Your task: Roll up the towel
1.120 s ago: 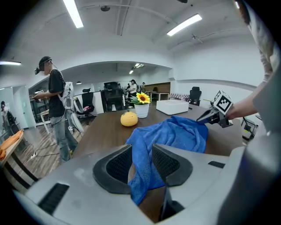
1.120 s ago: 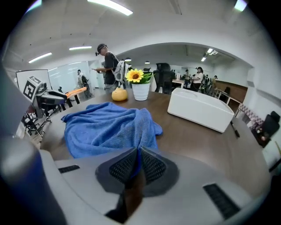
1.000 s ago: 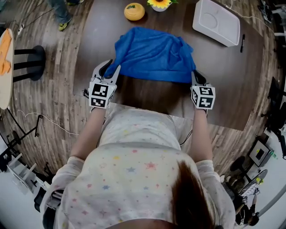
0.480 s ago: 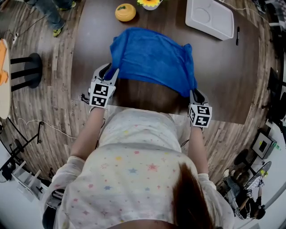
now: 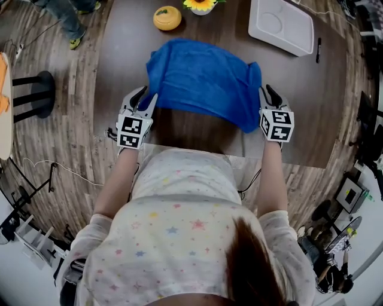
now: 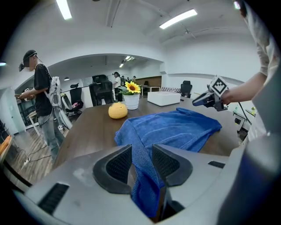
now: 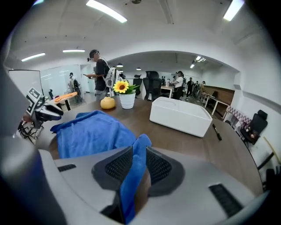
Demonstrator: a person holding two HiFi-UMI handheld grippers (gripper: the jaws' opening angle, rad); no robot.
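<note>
Two grippers, left gripper [image 5: 141, 99], right gripper [image 5: 267, 97], pinching one towel [image 5: 200, 79]

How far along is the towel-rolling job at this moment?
Done: the left tongs and right tongs are each clamped on a near corner of the blue towel. In hand: holding that near edge. Left: all the rolling; the towel lies loosely spread on the table, no roll formed.

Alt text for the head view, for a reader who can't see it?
Seen from above, a person grips a rumpled blue towel by its two near corners, one in the left gripper, one in the right gripper, over a dark table. A yellow round object, a sunflower pot and a white tray sit beyond it.
</note>
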